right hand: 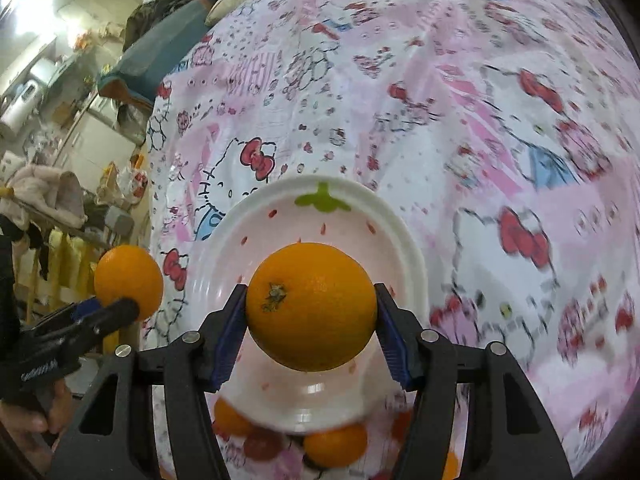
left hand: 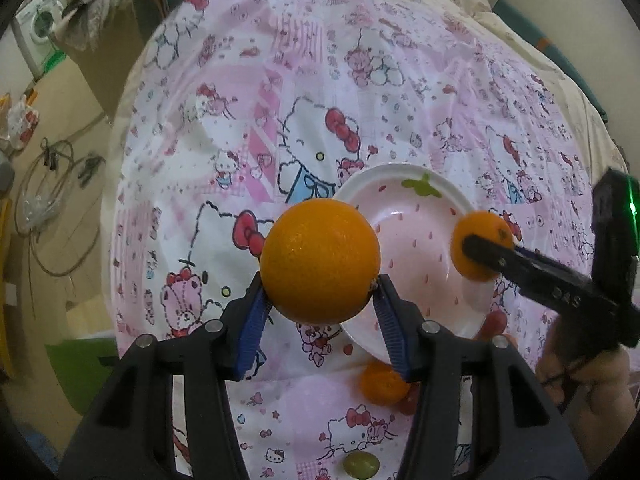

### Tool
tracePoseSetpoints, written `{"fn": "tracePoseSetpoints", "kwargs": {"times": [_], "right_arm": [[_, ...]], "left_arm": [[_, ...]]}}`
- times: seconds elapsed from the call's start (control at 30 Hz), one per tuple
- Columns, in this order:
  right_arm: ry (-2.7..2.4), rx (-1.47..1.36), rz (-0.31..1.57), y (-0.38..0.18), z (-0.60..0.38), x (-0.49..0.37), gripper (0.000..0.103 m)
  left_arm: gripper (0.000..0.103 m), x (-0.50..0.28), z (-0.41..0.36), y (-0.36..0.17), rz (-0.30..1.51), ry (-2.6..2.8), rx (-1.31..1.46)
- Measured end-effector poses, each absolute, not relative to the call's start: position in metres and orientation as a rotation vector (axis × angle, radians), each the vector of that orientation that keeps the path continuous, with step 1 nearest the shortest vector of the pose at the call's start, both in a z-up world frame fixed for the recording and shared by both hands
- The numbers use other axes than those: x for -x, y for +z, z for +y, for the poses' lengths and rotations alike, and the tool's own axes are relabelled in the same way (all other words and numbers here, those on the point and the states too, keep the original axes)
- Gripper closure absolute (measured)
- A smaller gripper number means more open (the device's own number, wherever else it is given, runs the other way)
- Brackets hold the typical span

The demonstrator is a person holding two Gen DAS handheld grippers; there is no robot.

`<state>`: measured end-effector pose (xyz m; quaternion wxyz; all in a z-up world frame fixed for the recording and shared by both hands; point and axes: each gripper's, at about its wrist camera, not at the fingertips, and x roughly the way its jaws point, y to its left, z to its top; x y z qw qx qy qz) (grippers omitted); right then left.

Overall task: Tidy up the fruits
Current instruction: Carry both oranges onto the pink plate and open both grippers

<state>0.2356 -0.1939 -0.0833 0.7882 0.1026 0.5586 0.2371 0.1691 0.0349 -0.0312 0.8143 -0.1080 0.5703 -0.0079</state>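
My left gripper [left hand: 320,296] is shut on a large orange [left hand: 320,260] and holds it above the left rim of a white plate with a strawberry print [left hand: 424,236]. My right gripper [right hand: 310,312] is shut on a second orange [right hand: 312,306] and holds it over the plate [right hand: 360,208]. The right gripper with its orange also shows in the left wrist view [left hand: 480,248], at the plate's right edge. The left gripper with its orange also shows in the right wrist view [right hand: 128,280], left of the plate.
A pink Hello Kitty cloth [left hand: 280,100] covers the table. A small orange [left hand: 382,384], red fruits [left hand: 496,322] and a green fruit [left hand: 361,464] lie near the plate's near rim. More small oranges [right hand: 336,444] lie under the plate's near edge. Household clutter stands past the table's left edge.
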Motion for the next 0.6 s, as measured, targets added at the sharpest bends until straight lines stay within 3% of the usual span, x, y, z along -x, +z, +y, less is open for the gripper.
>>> {"fn": "tracePoseSetpoints", "kwargs": {"times": [0.5,0.6], "right_arm": [[0.483,-0.191,1.286,-0.116,-0.178,-0.267,0.038],[0.486,-0.217,1.263,-0.109,-0.181,-0.266,0.030]], "left_arm": [[0.055,-0.181,0.033,-0.042,1.225,-0.028,0.249],[0.055,-0.181,0.029,-0.044,1.228,-0.035,0.243]]}}
